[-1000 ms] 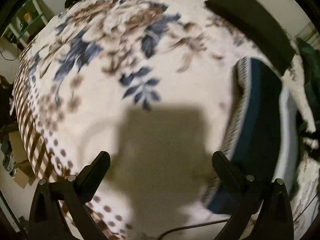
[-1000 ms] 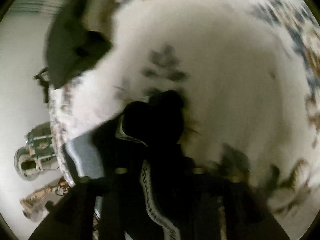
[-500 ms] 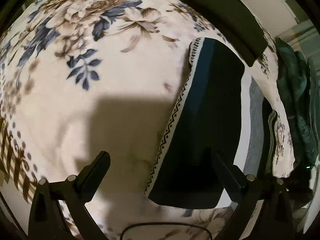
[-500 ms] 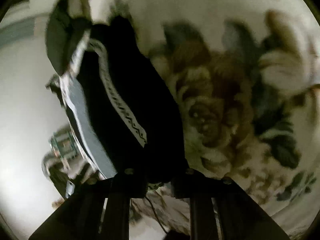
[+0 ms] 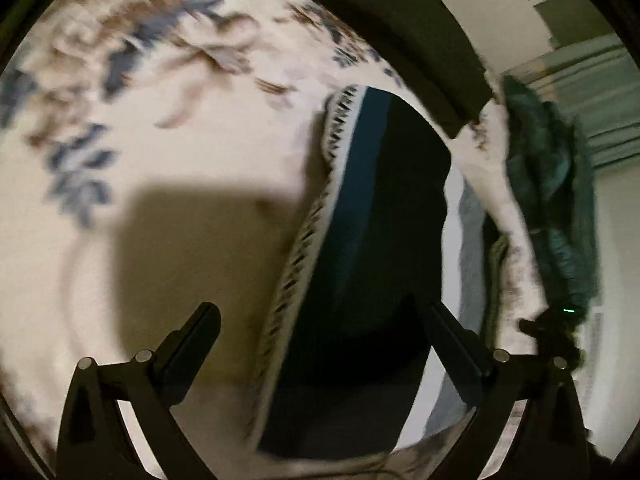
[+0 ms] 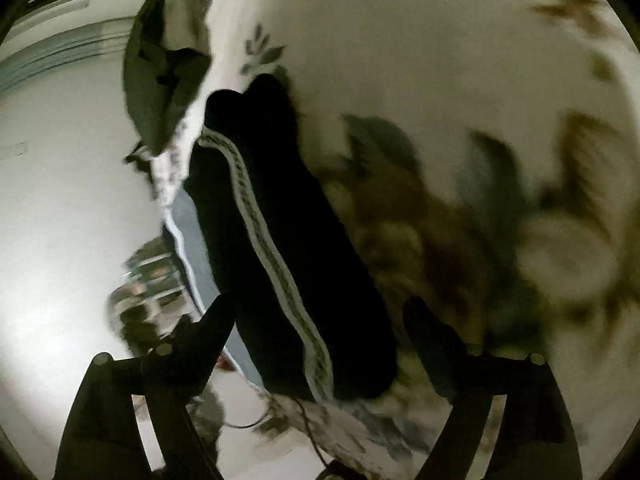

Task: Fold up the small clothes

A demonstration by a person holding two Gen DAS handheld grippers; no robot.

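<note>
A folded dark garment (image 5: pixel 372 264) with a teal stripe and a white zigzag trim lies on the floral blanket (image 5: pixel 168 152) near its right edge. My left gripper (image 5: pixel 320 336) is open and empty above the blanket, its right finger over the garment. In the right wrist view the same garment (image 6: pixel 288 248) lies as a long dark fold with a white patterned stripe. My right gripper (image 6: pixel 320 324) is open just above the garment's near end and holds nothing.
A dark flat folded piece (image 5: pixel 404 36) lies at the blanket's far edge. A green crumpled cloth (image 5: pixel 548 184) hangs at the right of the bed. A grey-blue sheet (image 6: pixel 196 248) shows under the blanket's edge. A dark green cloth (image 6: pixel 160 92) lies at the far left.
My right gripper has let go of the dark garment and opened; the garment now lies flat on the blanket. My left gripper has drifted slightly and stays open.
</note>
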